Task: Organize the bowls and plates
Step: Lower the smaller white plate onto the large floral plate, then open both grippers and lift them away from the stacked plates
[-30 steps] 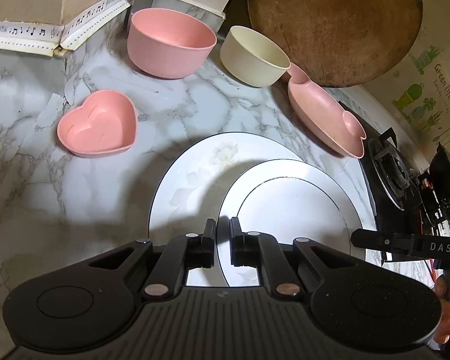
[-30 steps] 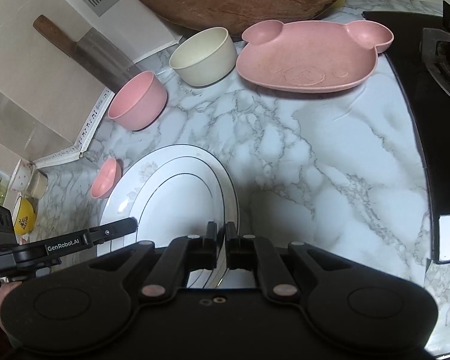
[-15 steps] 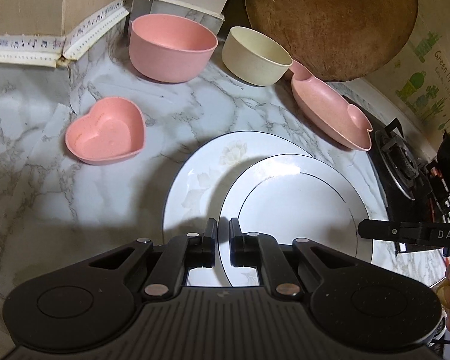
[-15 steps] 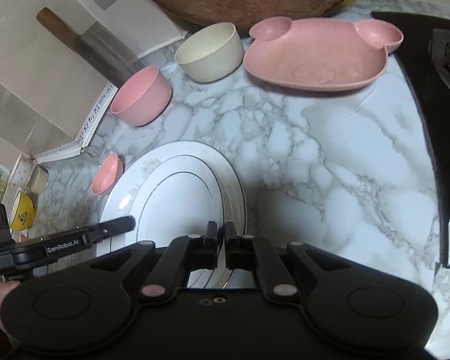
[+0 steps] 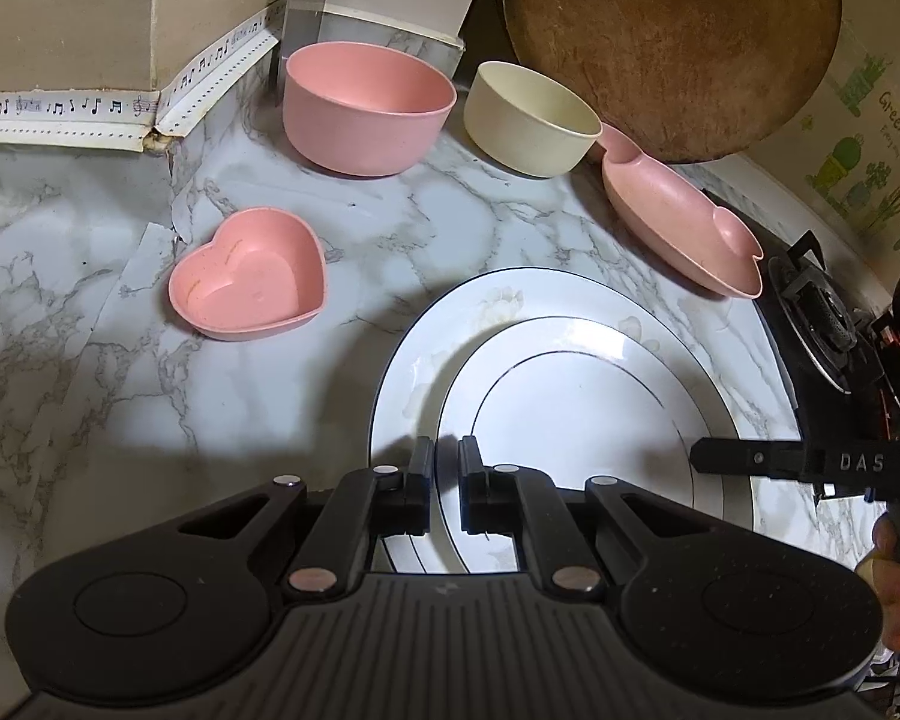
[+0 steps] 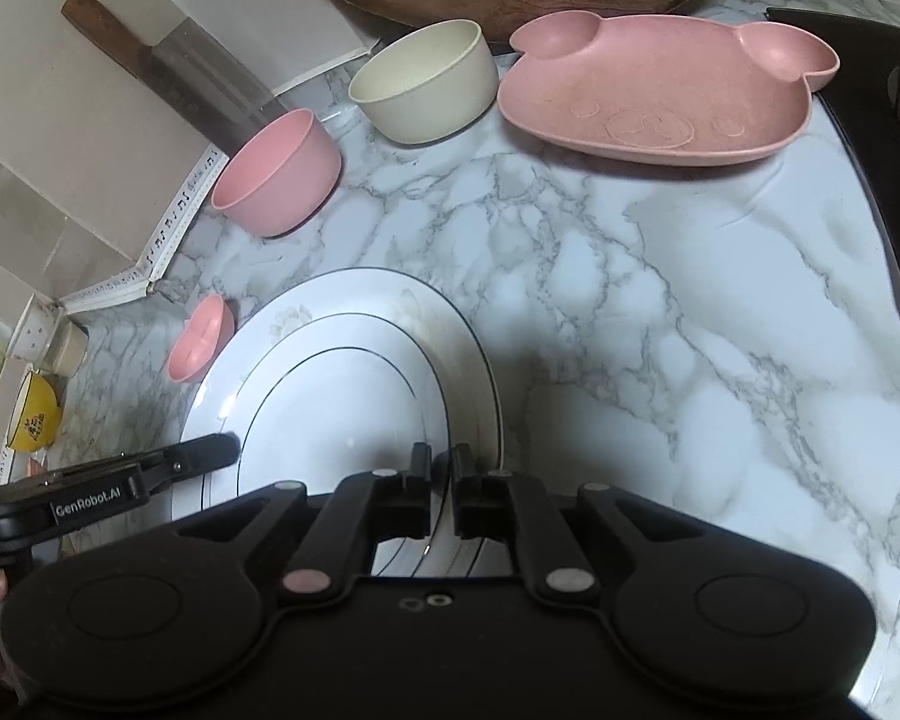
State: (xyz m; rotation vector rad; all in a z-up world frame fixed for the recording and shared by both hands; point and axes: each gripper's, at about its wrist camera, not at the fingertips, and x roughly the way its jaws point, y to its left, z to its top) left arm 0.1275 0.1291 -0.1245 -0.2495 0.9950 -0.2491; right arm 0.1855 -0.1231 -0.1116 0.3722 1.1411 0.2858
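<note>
Two white plates in play: small plate (image 5: 570, 420), glossy, thin dark ring round the well, sitting over large plate (image 5: 450, 324), also white, dark edge line, faint flower print. Can't tell whether fully seated on it or a hair above. Both near the front of the marble counter (image 6: 690, 360). Left hand-held gripper (image 5: 447, 480) clenched on the small plate's left rim; right hand-held gripper (image 6: 444, 480) clenched on the opposite rim, jaws nearly together. Probably glazed ceramic: stiff, fairly heavy, slick, chip-prone, so best pinched on the flat rim from both sides and set down level, no sliding glaze on glaze. Farther back: pink bowl (image 5: 369, 108) and cream bowl (image 5: 528, 120) side by side, close but apart, upright, matte, likely light plastic-like stuff, forgiving, easy to take by the wall. Pink heart dish (image 5: 249, 273) left of the plates, shallow, alone. Pink bear-shaped plate (image 6: 660, 90) at the back right, two ear wells, just beside the stove (image 5: 822, 324). Round wooden board (image 5: 672, 42) leaning behind the bowls, cleaver (image 6: 168, 72) against the wall. Stacking likely mid-way; bowls and pink pieces not yet grouped.
</note>
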